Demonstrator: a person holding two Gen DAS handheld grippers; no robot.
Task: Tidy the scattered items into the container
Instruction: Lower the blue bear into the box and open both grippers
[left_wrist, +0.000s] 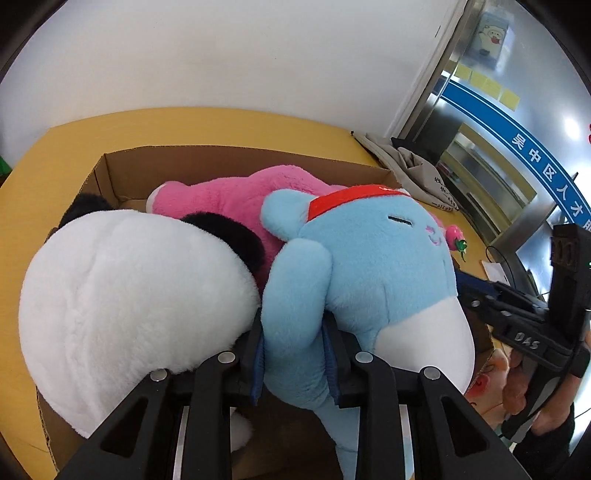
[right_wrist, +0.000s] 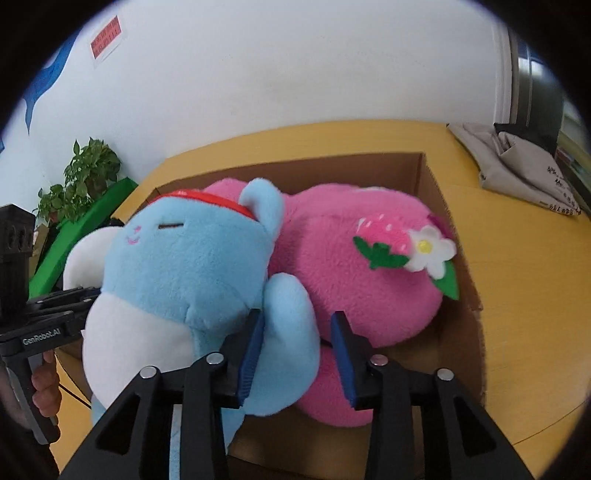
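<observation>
while both grippers flank the blue plush (left_wrist: 369, 266), it hangs over the cardboard box (left_wrist: 221, 162).
left gripper (left_wrist: 295, 354) pinches one plush arm; right gripper (right_wrist: 297, 350) spread, its right pad clear of the other.

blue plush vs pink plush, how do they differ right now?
The blue plush wears a red headband; the pink plush carries a strawberry and flower. Blue sits on top, an arm between each gripper's fingers; pink lies lower in the cardboard box, untouched. Both are soft toys over the box.
</observation>
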